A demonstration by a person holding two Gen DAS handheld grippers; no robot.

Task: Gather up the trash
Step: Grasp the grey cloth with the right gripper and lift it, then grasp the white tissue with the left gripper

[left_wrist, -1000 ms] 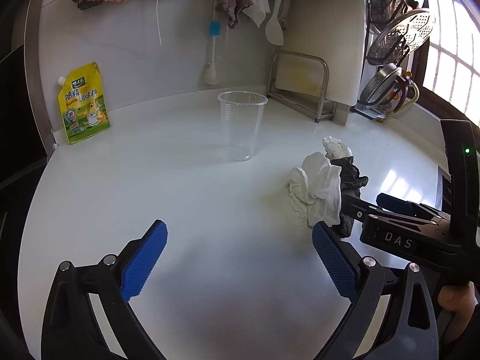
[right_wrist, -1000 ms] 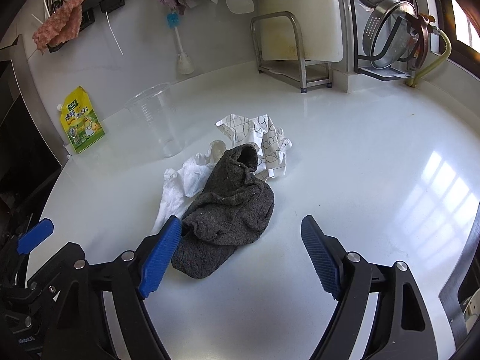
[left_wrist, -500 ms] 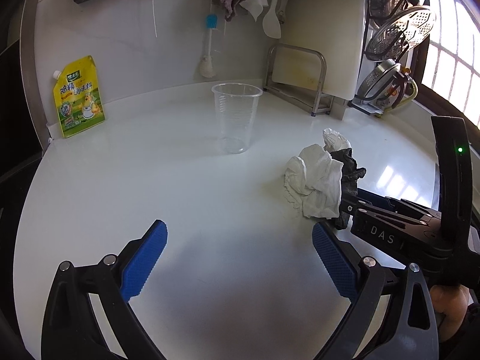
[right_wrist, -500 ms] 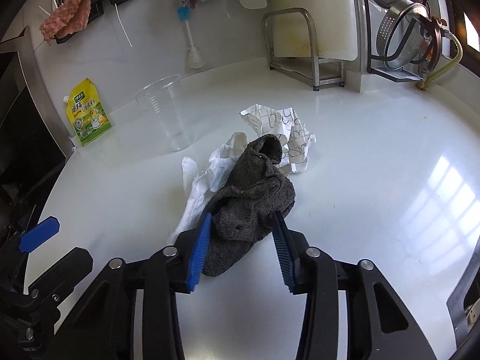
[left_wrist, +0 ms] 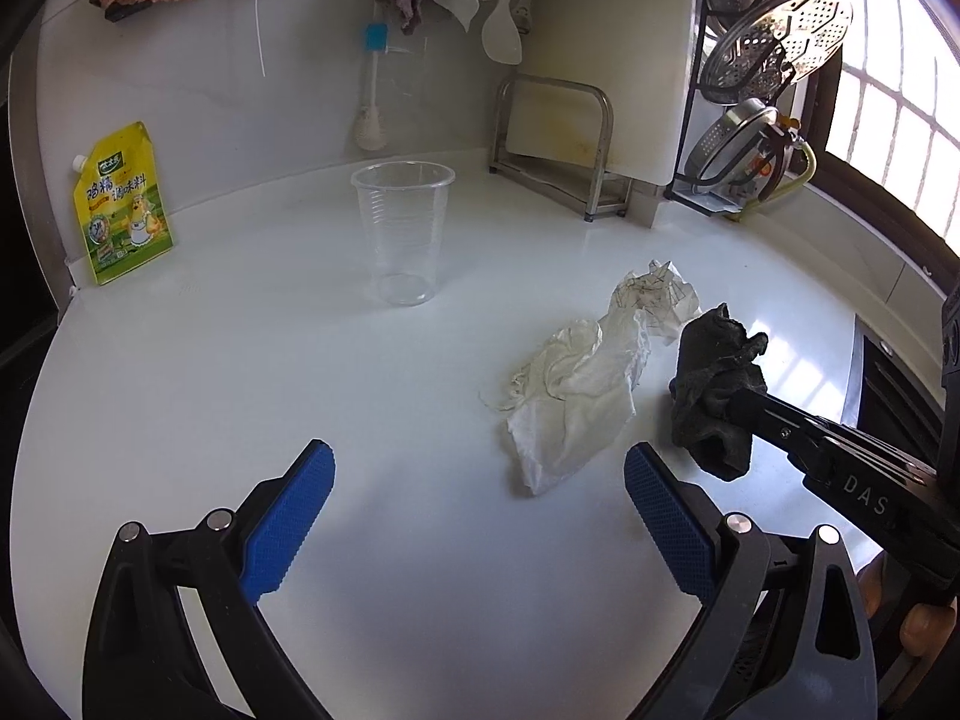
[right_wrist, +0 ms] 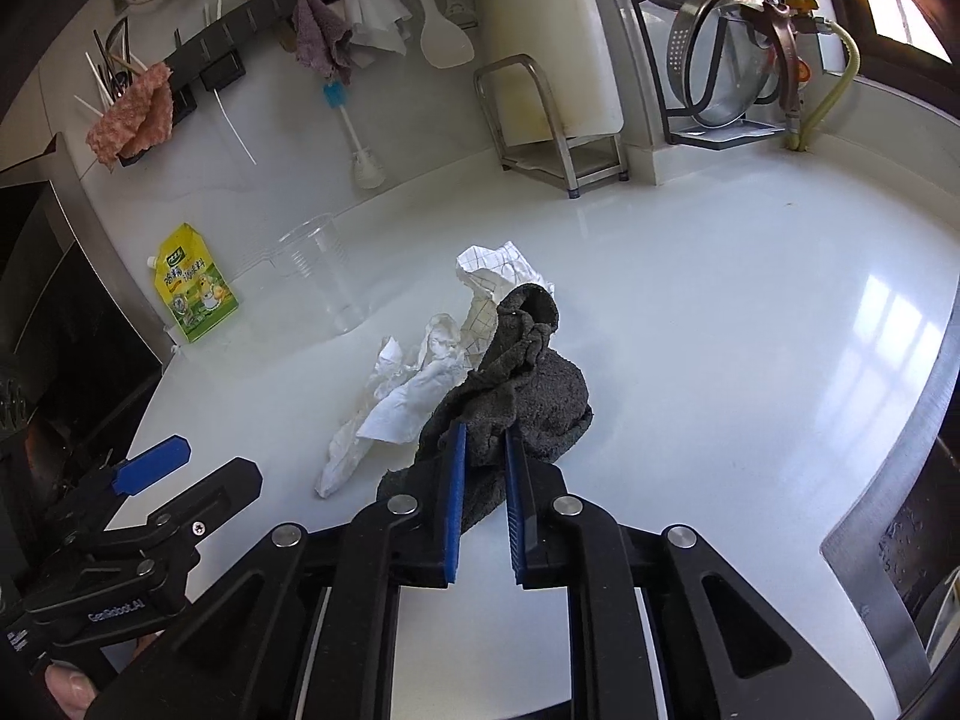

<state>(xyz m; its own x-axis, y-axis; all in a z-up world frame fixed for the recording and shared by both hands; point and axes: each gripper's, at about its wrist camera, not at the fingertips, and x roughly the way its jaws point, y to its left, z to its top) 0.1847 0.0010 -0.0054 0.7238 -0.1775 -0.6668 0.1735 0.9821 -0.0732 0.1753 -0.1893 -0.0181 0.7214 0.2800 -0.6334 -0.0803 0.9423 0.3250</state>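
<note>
Here, taken from the held thing outward:

Dark cloth: a grey terry rag, bunched, at the middle of the white surface; its near fold is pinched up, the rest sags onto the top.

Right tongs: clamped tight on that near fold, blue pads pressing the cloth from both sides; gripping an edge likely lets the rag lift clear of the paper beside it.

White tissue: crumpled, lying flat just left of the cloth.

Checked paper: a crushed ball at the far side of the cloth, partly hidden by it.

Left tongs: spread wide with nothing between the pads, hanging near the tissue, probably ready for it.

Clear cup: upright, empty, well apart to the far left.

Yellow pouch: leaning on the far-left wall.
</note>
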